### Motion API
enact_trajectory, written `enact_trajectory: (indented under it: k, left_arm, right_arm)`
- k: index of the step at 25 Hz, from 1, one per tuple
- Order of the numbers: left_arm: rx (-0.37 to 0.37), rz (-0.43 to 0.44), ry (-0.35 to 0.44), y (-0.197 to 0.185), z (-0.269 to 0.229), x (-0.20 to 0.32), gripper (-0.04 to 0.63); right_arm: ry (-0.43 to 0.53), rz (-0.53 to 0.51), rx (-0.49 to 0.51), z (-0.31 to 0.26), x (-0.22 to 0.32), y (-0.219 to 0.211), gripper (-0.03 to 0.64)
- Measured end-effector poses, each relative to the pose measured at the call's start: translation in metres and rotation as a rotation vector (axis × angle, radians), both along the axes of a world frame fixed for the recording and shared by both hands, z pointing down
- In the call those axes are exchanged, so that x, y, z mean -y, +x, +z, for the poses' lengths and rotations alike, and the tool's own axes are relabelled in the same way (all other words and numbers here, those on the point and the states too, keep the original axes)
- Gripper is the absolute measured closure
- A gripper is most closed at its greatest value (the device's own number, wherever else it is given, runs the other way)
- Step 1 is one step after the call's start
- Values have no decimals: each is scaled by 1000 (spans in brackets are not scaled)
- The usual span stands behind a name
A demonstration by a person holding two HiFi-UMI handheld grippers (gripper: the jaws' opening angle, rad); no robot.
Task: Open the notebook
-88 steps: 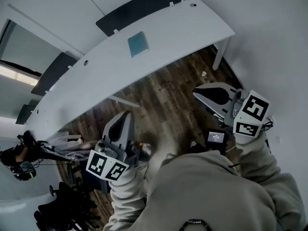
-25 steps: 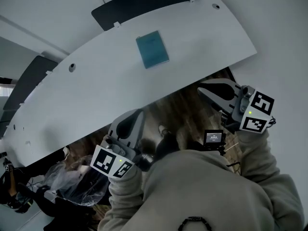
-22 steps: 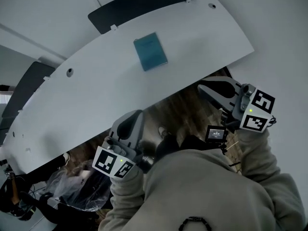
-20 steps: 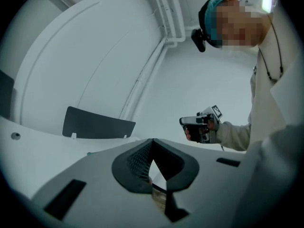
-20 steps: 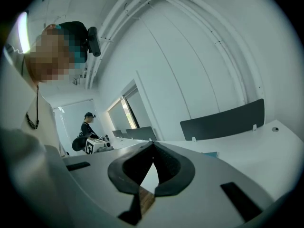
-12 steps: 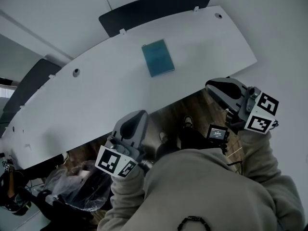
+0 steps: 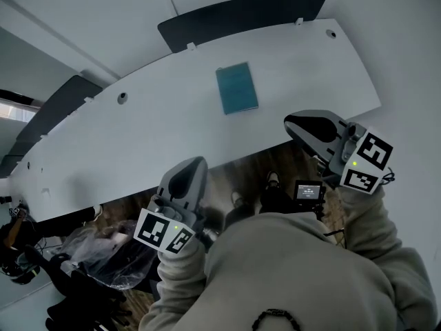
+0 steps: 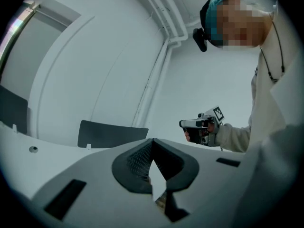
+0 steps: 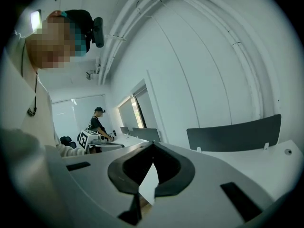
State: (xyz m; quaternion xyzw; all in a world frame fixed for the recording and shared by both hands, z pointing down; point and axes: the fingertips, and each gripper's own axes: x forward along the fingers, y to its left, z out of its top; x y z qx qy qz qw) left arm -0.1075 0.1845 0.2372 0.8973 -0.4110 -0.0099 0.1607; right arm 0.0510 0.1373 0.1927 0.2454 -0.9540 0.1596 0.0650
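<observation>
Table is the biggest thing here: it is long, white and curved, and it runs right across the head view. Two dark panels stand up along its far edge. Brown wood floor shows under its near edge. A person in a grey top stands at the near side and holds a tool in each hand. The left gripper is low, in front of the near edge of the table, and its fingers are closed with nothing in them. The right gripper is up over the near edge, and its fingers are closed and empty too. The teal notebook lies flat and closed on the table, near the far edge, well apart from both grippers. A small screen glows just below the right gripper.
</observation>
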Motion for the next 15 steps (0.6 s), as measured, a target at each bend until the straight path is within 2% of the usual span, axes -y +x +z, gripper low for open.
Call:
enact_trajectory:
  k: [6,15]
  left_arm:
    - [30,2,11,39,0,19,595]
    - [115,-68,67,86,-28,67,595]
  right_arm:
    - [-5,17,35,4,13,52,595]
    - [-45,73,62,22,32,164,595]
